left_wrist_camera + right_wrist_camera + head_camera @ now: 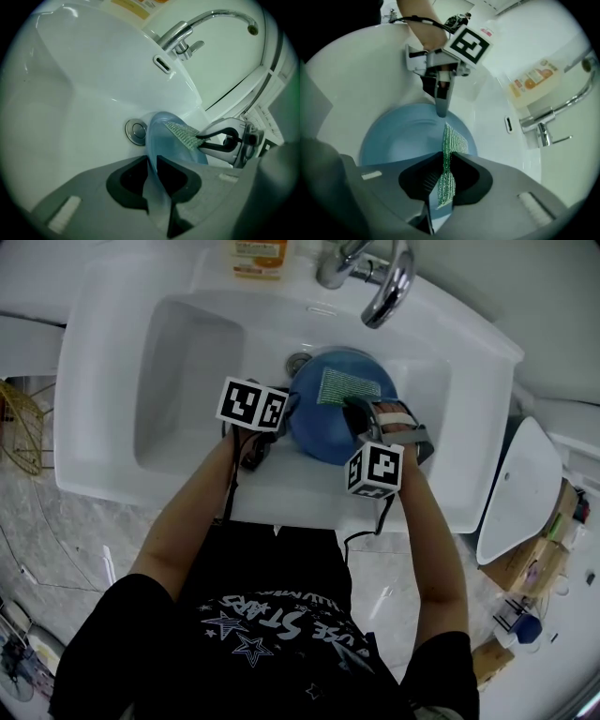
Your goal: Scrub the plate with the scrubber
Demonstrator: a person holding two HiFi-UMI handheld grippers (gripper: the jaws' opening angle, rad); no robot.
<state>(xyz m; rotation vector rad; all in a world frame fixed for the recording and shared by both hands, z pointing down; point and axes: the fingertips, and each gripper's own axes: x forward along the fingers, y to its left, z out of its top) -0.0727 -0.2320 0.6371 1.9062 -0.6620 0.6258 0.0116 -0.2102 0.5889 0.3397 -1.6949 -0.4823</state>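
A blue plate [330, 407] stands tilted in the white sink basin [187, 371], beside the drain [298, 362]. My left gripper [255, 442] is shut on the plate's [161, 140] rim, which runs between its jaws. My right gripper [361, 423] is shut on a green mesh scrubber [347, 385], which lies against the plate's face. In the right gripper view the scrubber [447, 164] hangs pinched between the jaws over the plate [403, 138], with my left gripper [440, 110] clamped on the far rim. The left gripper view shows the scrubber [183, 133] resting on the plate.
A chrome faucet [375, 277] arches over the basin's back edge. An orange soap bottle [255, 257] stands on the sink's back ledge. An overflow slot [162, 64] sits in the basin wall. Boxes and clutter [525, 587] lie on the floor to the right.
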